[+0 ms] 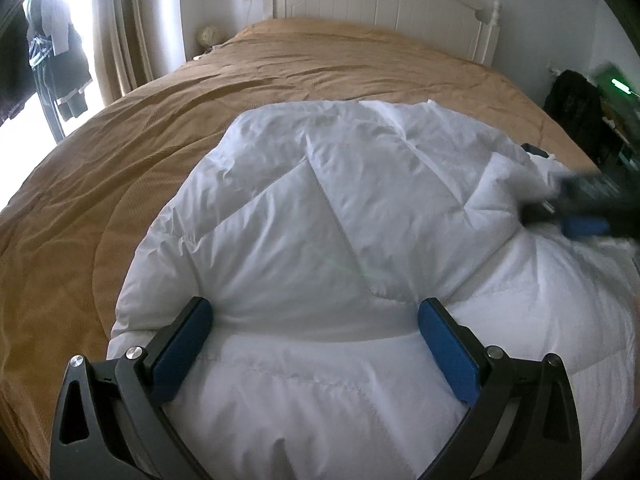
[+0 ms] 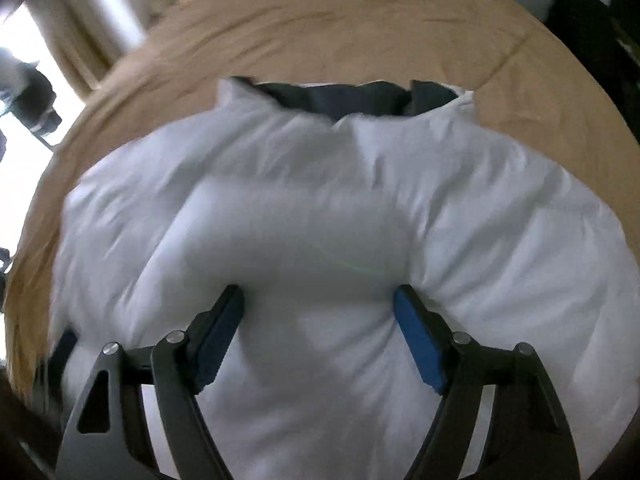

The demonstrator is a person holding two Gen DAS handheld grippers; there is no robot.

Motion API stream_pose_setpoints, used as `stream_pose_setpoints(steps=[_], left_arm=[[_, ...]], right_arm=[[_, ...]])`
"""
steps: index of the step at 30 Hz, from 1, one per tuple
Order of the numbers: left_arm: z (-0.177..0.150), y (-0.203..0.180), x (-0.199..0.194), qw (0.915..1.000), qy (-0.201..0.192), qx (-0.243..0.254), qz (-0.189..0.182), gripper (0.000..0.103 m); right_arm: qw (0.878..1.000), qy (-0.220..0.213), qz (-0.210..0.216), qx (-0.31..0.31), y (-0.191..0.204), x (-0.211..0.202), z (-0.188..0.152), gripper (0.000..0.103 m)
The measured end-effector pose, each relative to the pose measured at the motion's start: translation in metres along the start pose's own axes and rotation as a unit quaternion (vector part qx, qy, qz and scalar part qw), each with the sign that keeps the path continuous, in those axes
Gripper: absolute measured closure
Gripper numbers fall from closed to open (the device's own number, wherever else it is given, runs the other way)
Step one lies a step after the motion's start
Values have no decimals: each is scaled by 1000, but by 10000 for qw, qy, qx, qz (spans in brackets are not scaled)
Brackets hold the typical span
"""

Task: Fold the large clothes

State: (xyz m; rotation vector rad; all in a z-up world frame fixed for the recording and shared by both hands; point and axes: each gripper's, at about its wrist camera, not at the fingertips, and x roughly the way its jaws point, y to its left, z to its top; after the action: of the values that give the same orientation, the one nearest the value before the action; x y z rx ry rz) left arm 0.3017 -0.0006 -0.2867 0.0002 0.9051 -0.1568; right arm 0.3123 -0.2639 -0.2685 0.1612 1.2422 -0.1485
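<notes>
A white quilted down jacket (image 1: pixel 340 200) lies on a tan bedspread (image 1: pixel 160 128). My left gripper (image 1: pixel 314 320) is open wide and points down onto the near part of the jacket, with a puffed fold bulging between its blue pads (image 1: pixel 184 344). In the right wrist view the jacket (image 2: pixel 480 208) shows its dark lining (image 2: pixel 332 100) at the far collar edge. My right gripper (image 2: pixel 320 304) is open over the jacket's middle, white fabric between its fingers; the picture is blurred. From the left wrist view the right gripper (image 1: pixel 560 208) is a blur at the jacket's right edge.
A white headboard (image 1: pixel 384 4) stands at the far end of the bed. Curtains (image 1: pixel 120 32) and a bright window with hanging dark clothes (image 1: pixel 56 60) are at the left. A dark bag (image 1: pixel 572 108) sits beside the bed at the right.
</notes>
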Motion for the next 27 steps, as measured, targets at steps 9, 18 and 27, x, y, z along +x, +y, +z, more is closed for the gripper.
stream_pose_setpoints(steps=[9, 18, 27], left_arm=[[1, 12, -17, 9998, -42, -135, -133, 1], [-18, 104, -75, 9902, -216, -1377, -25, 1], [-49, 137, -58, 9350, 342, -2649, -2334, 1]], right_arm=[[9989, 183, -424, 52, 8, 50, 80, 0], [9991, -334, 255, -95, 16, -42, 51, 42], [9965, 194, 473, -665, 36, -41, -109, 40]])
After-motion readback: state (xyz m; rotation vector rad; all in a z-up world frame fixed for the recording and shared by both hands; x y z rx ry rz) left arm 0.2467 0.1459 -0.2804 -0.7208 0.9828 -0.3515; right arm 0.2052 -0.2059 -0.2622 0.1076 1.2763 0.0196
